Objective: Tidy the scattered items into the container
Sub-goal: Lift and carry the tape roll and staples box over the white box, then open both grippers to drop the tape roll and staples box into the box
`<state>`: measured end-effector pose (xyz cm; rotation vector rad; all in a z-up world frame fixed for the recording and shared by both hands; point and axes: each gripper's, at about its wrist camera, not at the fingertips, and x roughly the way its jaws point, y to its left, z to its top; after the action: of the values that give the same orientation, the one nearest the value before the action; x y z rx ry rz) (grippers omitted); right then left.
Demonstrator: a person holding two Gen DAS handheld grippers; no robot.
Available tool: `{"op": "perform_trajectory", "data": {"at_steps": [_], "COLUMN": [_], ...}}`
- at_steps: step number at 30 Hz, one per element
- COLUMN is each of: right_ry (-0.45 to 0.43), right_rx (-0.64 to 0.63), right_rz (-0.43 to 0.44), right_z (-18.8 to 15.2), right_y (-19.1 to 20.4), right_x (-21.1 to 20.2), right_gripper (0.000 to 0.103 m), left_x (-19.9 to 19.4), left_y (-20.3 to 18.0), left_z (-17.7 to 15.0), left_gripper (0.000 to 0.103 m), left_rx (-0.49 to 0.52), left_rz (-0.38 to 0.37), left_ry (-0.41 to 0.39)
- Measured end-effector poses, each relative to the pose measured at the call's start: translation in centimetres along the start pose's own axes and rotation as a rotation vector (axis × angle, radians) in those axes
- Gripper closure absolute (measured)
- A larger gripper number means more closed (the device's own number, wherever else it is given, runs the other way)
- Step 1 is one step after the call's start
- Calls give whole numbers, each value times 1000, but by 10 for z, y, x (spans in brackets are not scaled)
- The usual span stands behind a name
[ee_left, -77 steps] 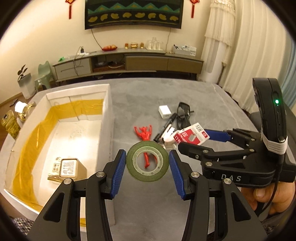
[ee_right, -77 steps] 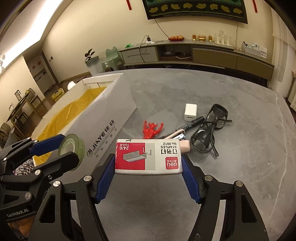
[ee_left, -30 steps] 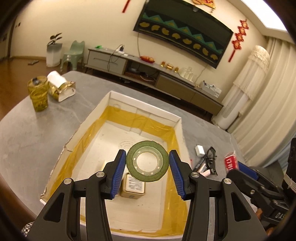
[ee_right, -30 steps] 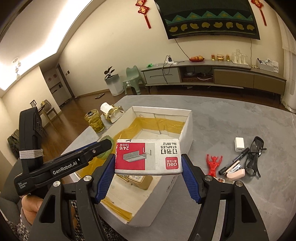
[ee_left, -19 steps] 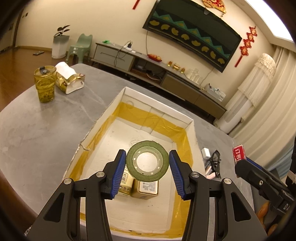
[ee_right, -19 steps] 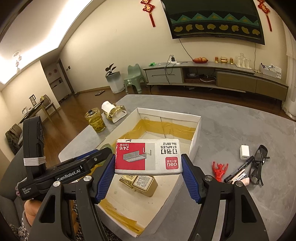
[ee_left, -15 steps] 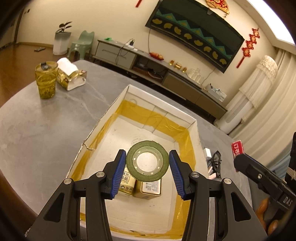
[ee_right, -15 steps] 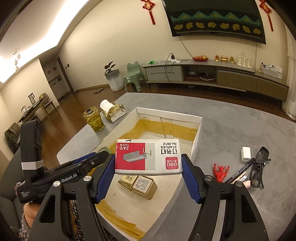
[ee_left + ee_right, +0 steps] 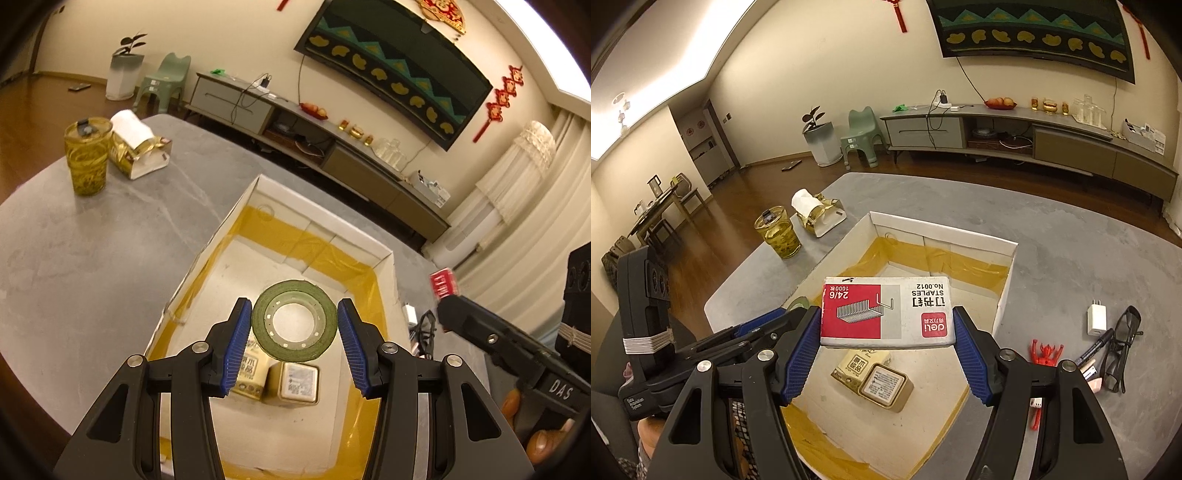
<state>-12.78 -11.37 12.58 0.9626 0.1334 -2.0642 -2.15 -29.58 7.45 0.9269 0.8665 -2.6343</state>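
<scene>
Up over the white box (image 9: 384, 258), the left gripper (image 9: 294, 343) squeezes a green tape roll (image 9: 294, 320) between its pads, and the right gripper (image 9: 886, 345) squeezes a staples box (image 9: 886, 312).

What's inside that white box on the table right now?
Inside the white box two gold tins lie side by side on its floor. The held staple box and green tape roll hide part of the floor.
</scene>
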Motion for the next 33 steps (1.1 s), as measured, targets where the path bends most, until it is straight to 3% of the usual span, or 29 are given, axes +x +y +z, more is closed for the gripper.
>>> {"op": "perform_trajectory", "data": {"at_steps": [11, 26, 33], "right_ry": [72, 176, 234], "right_rx": [-19, -20, -58], "right_rz": [-3, -36, -69], "right_z": [19, 33, 36], "right_y": [-2, -20, -29], "right_x": [23, 62, 80], "right_gripper": [33, 33, 33], "left_x": [15, 63, 80], "left_y": [-14, -11, -17], "left_z": [22, 57, 63], "left_gripper": [53, 53, 53], "left_rx": [29, -40, 5], "left_rz": [14, -1, 47], "left_ry": [33, 141, 185]}}
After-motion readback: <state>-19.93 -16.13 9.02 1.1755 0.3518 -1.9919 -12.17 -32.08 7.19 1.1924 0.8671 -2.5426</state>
